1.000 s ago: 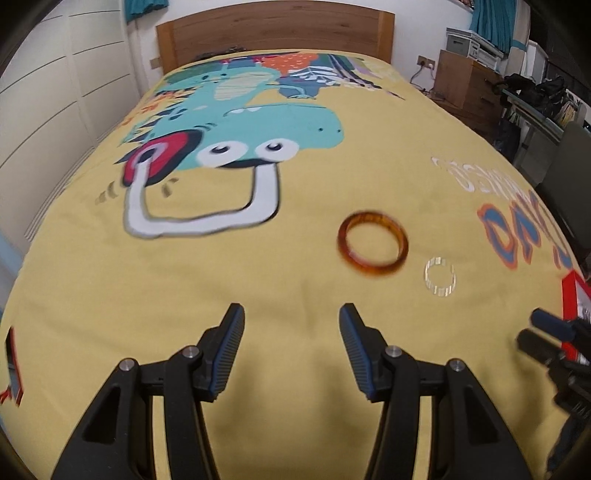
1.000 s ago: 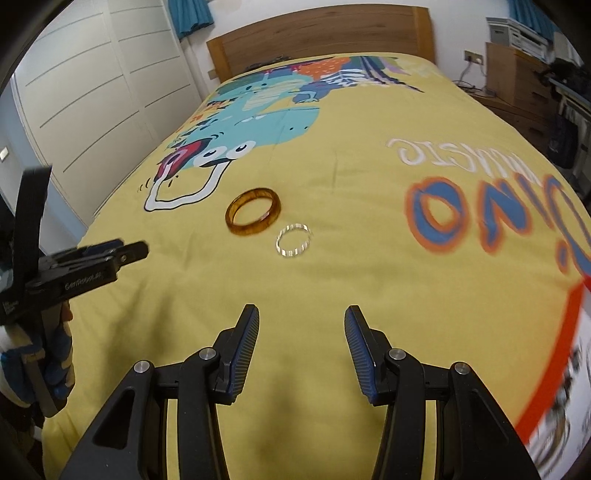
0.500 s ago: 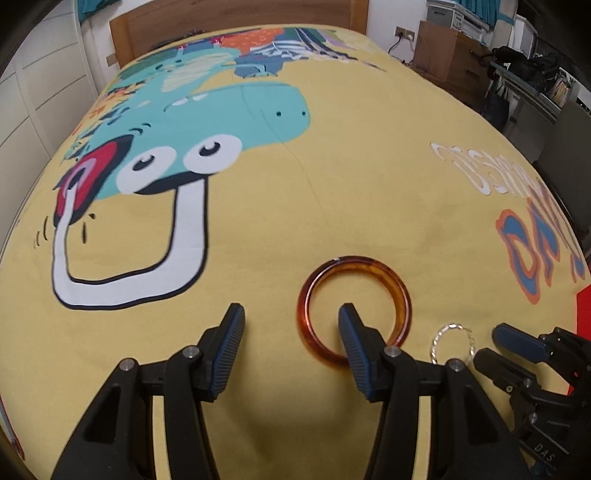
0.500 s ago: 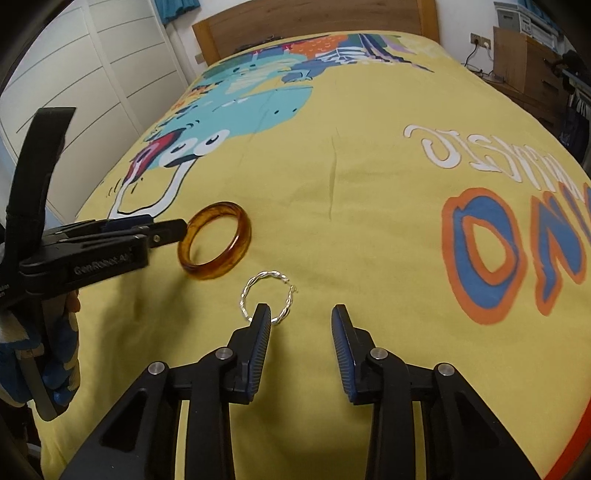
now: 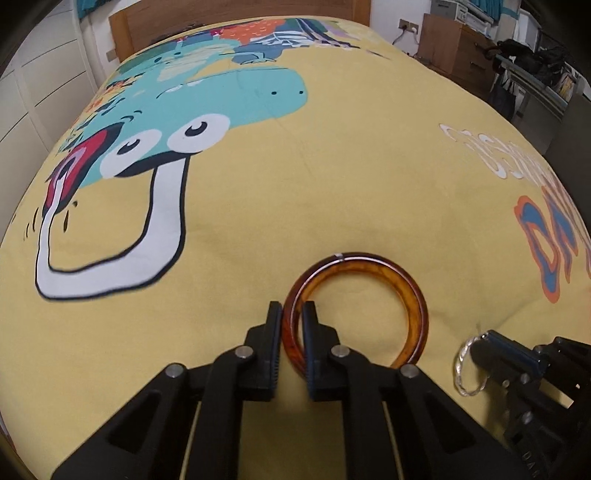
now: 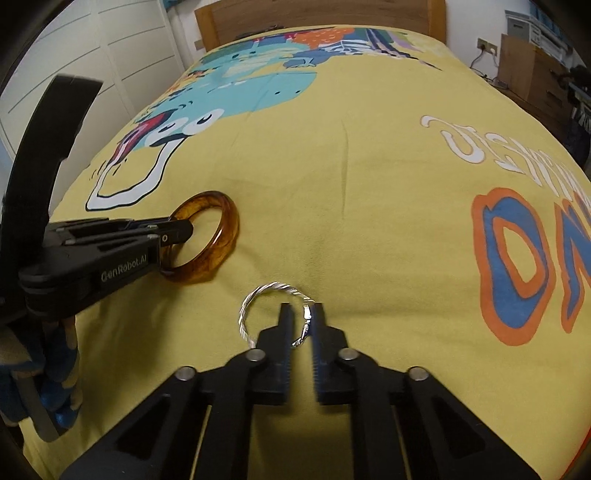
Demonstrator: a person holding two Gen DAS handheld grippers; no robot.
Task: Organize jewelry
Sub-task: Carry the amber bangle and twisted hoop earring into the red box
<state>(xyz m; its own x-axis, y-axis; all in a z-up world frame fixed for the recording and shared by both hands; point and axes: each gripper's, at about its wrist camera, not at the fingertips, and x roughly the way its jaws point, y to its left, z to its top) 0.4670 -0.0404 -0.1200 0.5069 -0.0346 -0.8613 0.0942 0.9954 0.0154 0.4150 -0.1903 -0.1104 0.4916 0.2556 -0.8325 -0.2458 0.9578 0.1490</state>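
An amber bangle [image 5: 388,275] lies on the yellow bedspread [image 5: 295,206]. My left gripper [image 5: 292,317] is shut on the bangle's near left rim. The bangle also shows in the right wrist view [image 6: 221,236], with the left gripper [image 6: 177,232] clamped on it. A thin twisted silver ring [image 6: 258,295] lies just right of the bangle. My right gripper [image 6: 303,317] is closed down on the ring's right side, its fingers pressing into the bedspread. In the left wrist view the silver ring [image 5: 463,369] sits in the right gripper [image 5: 487,341] at the lower right.
The bedspread carries a teal dinosaur print [image 5: 207,107] at the back left and orange-blue lettering [image 6: 524,251] on the right. A wooden headboard [image 6: 314,14] stands at the far end. White wardrobe doors [image 6: 129,48] stand left, a wooden cabinet [image 5: 454,48] right.
Both grippers moved forward and down onto the bed and closed: the left onto the amber bangle's rim, the right onto the silver ring.
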